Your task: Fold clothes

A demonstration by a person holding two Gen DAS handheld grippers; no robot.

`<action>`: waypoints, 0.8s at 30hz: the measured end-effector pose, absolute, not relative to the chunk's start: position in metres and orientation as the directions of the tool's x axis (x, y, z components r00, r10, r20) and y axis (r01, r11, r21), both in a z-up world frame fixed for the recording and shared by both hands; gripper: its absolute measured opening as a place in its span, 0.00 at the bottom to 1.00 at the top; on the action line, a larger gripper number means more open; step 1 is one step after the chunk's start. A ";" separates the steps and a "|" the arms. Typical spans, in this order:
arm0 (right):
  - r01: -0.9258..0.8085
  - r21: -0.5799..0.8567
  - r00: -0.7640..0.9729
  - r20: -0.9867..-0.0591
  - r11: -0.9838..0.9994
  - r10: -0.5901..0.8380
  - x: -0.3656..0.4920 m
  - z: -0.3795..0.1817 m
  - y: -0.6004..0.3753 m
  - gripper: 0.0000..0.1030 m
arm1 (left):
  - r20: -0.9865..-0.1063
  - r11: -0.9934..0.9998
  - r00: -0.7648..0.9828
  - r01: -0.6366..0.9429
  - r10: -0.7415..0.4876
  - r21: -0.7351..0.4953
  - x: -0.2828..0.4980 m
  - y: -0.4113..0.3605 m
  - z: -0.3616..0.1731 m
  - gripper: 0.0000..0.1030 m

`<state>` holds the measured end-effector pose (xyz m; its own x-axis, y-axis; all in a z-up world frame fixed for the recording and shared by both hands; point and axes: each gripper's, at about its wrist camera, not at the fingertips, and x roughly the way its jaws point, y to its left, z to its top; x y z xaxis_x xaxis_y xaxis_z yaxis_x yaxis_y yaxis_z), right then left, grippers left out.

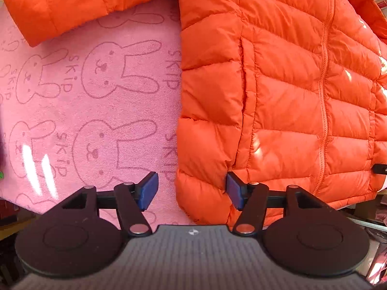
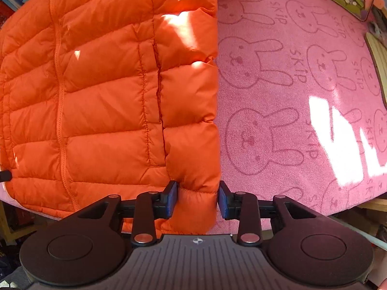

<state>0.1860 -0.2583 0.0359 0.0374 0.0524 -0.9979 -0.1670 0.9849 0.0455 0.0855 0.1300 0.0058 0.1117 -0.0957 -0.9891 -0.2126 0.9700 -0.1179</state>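
While no box, basket or other container shows in either view, the work surface is a tabletop (image 1: 101, 111) covered by a pink fleece cloth printed with rabbit outlines and the word SKIP.

An orange quilted puffer jacket (image 1: 278, 91) lies flat on that cloth, front up, zip closed down the middle. Its hem reaches the near edge of the tabletop. One sleeve (image 1: 60, 4) angles away at the far left of the left wrist view.

Left hand-held gripper (image 1: 192, 191): jaws wide apart, blue pads facing each other. The jacket's near corner sits in the gap. The right-hand pad is at or against the fabric beside the pocket seam; the left-hand pad stands clear over pink cloth. Nothing clamped.

Right hand-held gripper (image 2: 197, 199): jaws parted less widely, straddling the jacket's other near corner (image 2: 196, 193). The left-hand pad presses at the quilted fabric; the right-hand pad is just beside the jacket's side edge. Whether it touches, cannot tell. Not closed on the cloth.

Sunlight patches fall on cloth and jacket.
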 end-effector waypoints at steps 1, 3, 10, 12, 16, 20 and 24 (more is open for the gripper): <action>-0.182 0.033 0.059 -0.997 0.983 0.045 0.188 0.041 -0.255 0.47 | -0.990 0.975 0.121 -0.198 -0.074 -0.097 0.084 0.129 0.007 0.71; -0.212 0.009 0.101 -0.994 0.977 0.031 0.191 0.052 -0.249 0.52 | -0.990 0.974 0.125 -0.206 -0.066 -0.091 0.083 0.128 0.005 0.73; -0.355 0.002 0.182 -0.981 0.935 0.071 0.205 0.064 -0.196 0.53 | -0.987 0.938 0.106 -0.315 -0.117 -0.145 0.080 0.129 -0.015 0.73; -0.413 0.017 0.183 -0.978 0.911 0.101 0.209 0.060 -0.172 0.53 | -0.986 0.925 0.102 -0.344 -0.133 -0.160 0.077 0.133 -0.020 0.73; -0.524 0.043 0.180 -0.970 0.851 0.160 0.217 0.052 -0.123 0.53 | -0.982 0.921 0.124 -0.347 -0.143 -0.178 0.069 0.137 -0.014 0.73; -0.602 0.034 0.149 -0.977 0.798 0.154 0.213 0.031 -0.088 0.53 | -0.979 0.907 0.152 -0.377 -0.139 -0.188 0.059 0.143 -0.007 0.73; -0.660 0.006 0.132 -0.984 0.752 0.123 0.204 0.013 -0.079 0.54 | -0.979 0.880 0.173 -0.442 -0.111 -0.177 0.047 0.141 -0.003 0.73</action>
